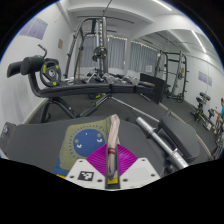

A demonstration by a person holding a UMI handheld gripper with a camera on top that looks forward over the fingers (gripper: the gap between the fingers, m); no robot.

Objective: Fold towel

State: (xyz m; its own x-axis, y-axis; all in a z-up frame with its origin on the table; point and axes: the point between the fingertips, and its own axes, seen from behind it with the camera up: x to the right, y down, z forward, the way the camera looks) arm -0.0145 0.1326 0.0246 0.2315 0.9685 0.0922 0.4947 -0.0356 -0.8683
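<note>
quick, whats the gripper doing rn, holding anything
gripper: jaws shut on the towel, a strip of it sticking up from between them

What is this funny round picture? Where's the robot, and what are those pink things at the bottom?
There is no robot. A person holds a gripper, a tool with two fingers, and a camera riding on it took this picture, looking forward. The pink pads are part of the fingers. Just ahead, on a dark surface, lies a yellow-green towel with a blue round pattern. A pale strip of cloth, probably the towel's edge, stands up between the fingers. Behind are gym machines.
</note>
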